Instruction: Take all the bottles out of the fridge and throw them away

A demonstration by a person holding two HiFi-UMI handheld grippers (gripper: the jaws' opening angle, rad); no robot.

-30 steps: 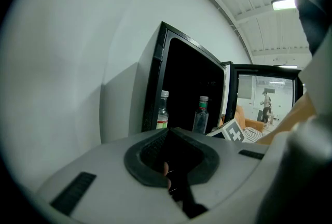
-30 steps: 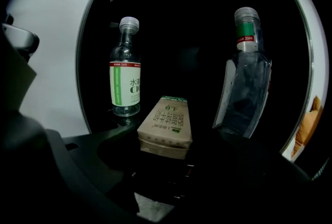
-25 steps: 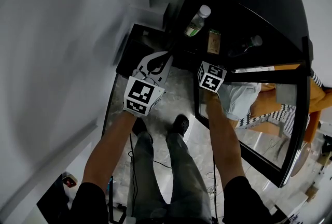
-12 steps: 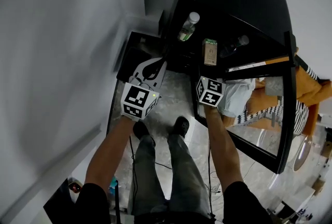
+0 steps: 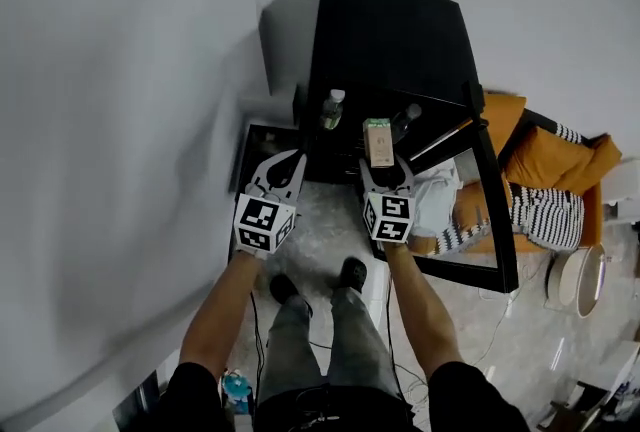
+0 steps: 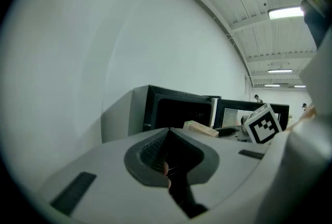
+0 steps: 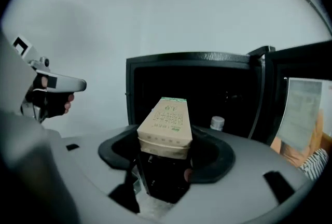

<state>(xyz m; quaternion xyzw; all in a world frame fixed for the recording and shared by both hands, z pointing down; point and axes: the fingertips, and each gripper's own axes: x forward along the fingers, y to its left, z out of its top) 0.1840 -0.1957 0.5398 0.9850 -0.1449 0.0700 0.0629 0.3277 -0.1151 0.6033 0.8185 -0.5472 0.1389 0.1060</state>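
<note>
Bottles (image 5: 331, 108) stand in the open fridge (image 5: 390, 30). Right gripper (image 5: 384, 168) pinches a beige carton (image 5: 378, 140). Left gripper (image 5: 289, 161) jaws pressed together, empty.

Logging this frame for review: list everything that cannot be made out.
Fridge interior: too dark in the head and right gripper views to count bottles.
Bottle: right gripper view, only its cap clears the right claw.
Carton print: blurred and too small in both views.
</note>
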